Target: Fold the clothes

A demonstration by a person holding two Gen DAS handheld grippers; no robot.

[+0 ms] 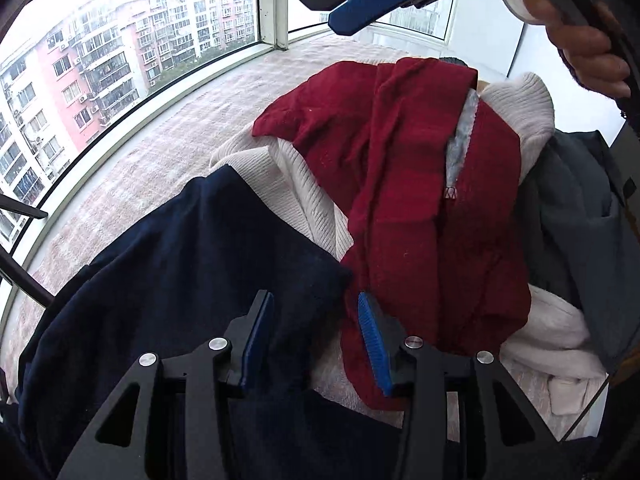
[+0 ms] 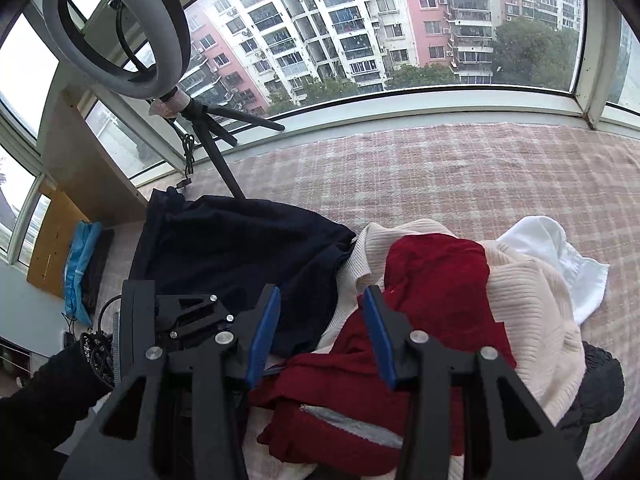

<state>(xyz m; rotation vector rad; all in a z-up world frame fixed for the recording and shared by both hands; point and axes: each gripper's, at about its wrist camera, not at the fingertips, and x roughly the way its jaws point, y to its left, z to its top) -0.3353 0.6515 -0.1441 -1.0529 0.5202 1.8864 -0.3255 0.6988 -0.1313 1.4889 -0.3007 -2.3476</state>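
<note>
A pile of clothes lies on a pink plaid blanket (image 2: 460,172). A dark navy garment (image 1: 192,264) lies on the left, with a red garment (image 1: 420,200) draped over a cream ribbed sweater (image 1: 308,200) beside it. My left gripper (image 1: 314,312) hovers open over the seam between navy and red, holding nothing. My right gripper (image 2: 322,308) is open too, above the navy garment (image 2: 240,256) and the red garment (image 2: 432,300). In the left wrist view the right gripper (image 1: 360,0) hangs high over the pile, held by a hand (image 1: 588,48).
A grey garment (image 1: 572,208) lies at the pile's right edge. A white cloth (image 2: 560,256) and a black garment (image 2: 600,380) lie beyond the cream sweater (image 2: 532,312). A ring light (image 2: 116,28) on a tripod (image 2: 216,148) stands by the window sill.
</note>
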